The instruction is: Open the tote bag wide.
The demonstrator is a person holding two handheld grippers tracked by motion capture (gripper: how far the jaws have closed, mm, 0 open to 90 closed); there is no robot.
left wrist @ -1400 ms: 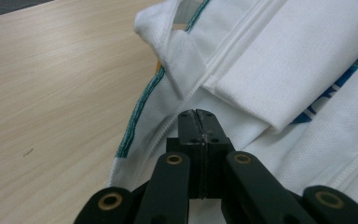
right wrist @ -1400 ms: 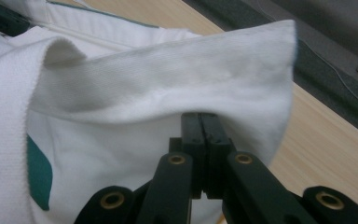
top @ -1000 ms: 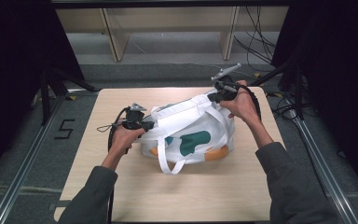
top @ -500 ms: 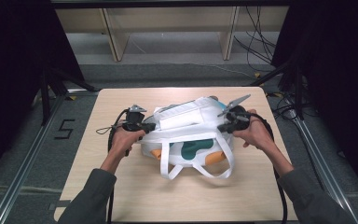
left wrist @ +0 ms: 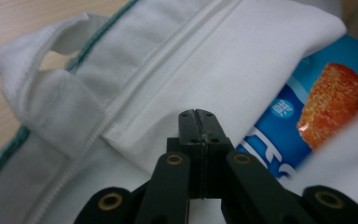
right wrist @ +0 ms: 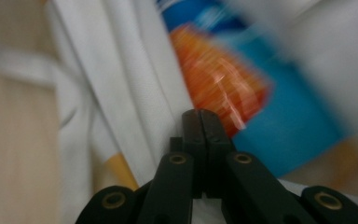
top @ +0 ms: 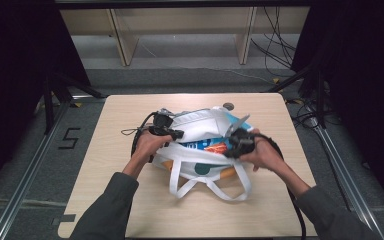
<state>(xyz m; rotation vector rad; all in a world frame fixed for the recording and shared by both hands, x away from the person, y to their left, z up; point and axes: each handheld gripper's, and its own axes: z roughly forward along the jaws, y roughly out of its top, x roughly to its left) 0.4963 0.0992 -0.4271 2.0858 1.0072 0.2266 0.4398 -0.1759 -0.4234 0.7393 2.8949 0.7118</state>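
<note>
Both claws, left [top: 172,133] and right [top: 233,142], are pinched empty against the tote bag [top: 205,127]; pushing may crush the snack pack [top: 207,146] at 6 o'clock.

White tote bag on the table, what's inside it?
Through the mouth of the white tote bag a blue snack packet with an orange picture and white lettering shows. The cloth covers the rest of the packet and anything beneath it.
</note>
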